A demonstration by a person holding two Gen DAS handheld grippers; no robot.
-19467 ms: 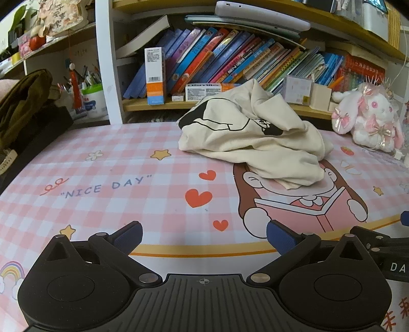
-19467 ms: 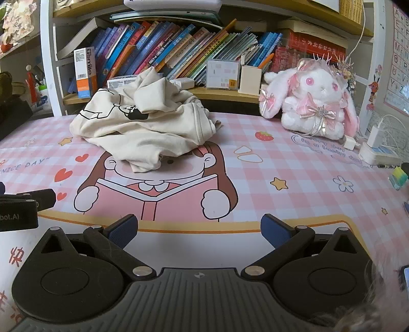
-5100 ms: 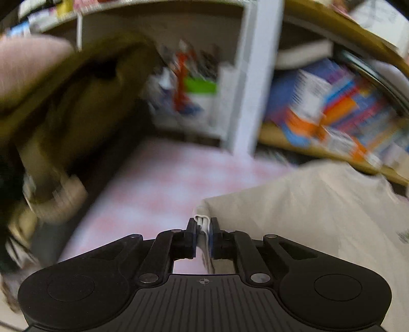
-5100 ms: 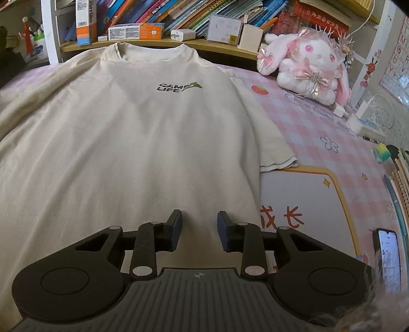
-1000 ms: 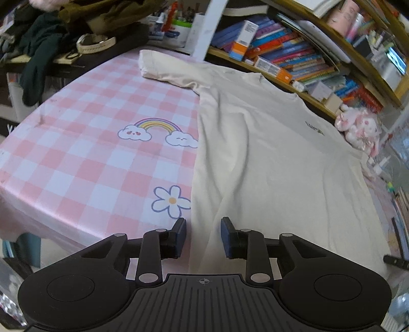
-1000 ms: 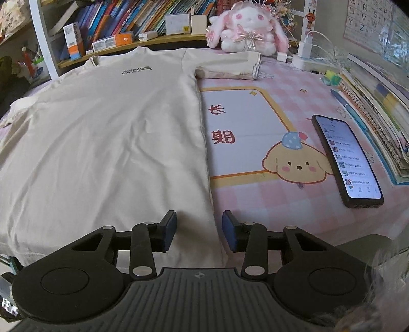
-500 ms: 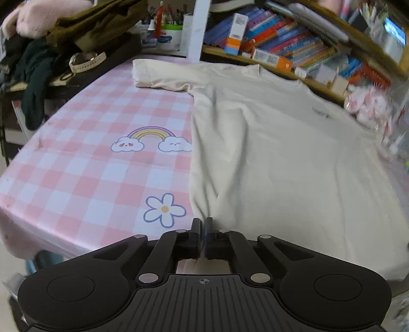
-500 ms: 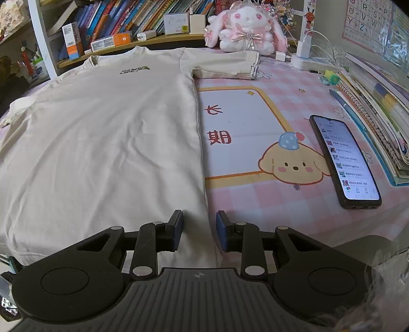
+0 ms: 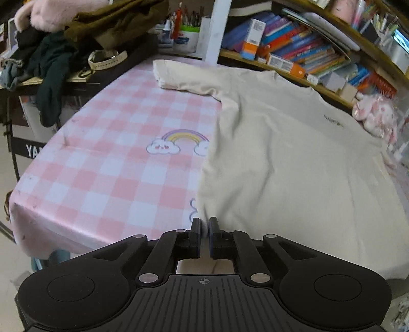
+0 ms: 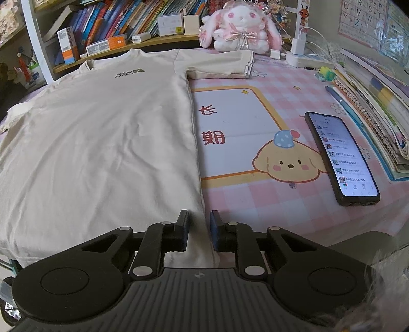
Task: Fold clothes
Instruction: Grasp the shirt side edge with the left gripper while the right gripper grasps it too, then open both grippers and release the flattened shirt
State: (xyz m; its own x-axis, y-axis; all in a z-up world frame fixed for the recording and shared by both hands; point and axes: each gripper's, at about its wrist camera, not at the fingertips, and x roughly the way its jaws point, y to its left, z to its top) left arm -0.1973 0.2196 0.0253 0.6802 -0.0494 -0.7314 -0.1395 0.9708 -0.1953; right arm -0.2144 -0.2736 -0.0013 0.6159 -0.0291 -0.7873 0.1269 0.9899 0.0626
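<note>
Your jaws sit at the two near corners of the cream T-shirt [image 10: 102, 132], which lies spread flat, front up, on the pink checked tabletop [image 9: 102, 158].

Your left gripper [image 9: 204, 229] has its jaws pinched onto the shirt's near left hem corner, with fabric puckering up into them beside the rainbow print [image 9: 179, 143]. Your right gripper [image 10: 199, 224] has its jaws part open, straddling the near right corner with cloth between them; the fingers [image 10: 182, 229] are not pressed together. The shirt's collar points toward the bookshelf [image 10: 115, 23], and both sleeves are laid out sideways. To the right of the shirt, well apart from it, a phone [image 10: 340, 155] lies screen up, and a plush rabbit [image 10: 240, 28] sits beyond the right sleeve.
</note>
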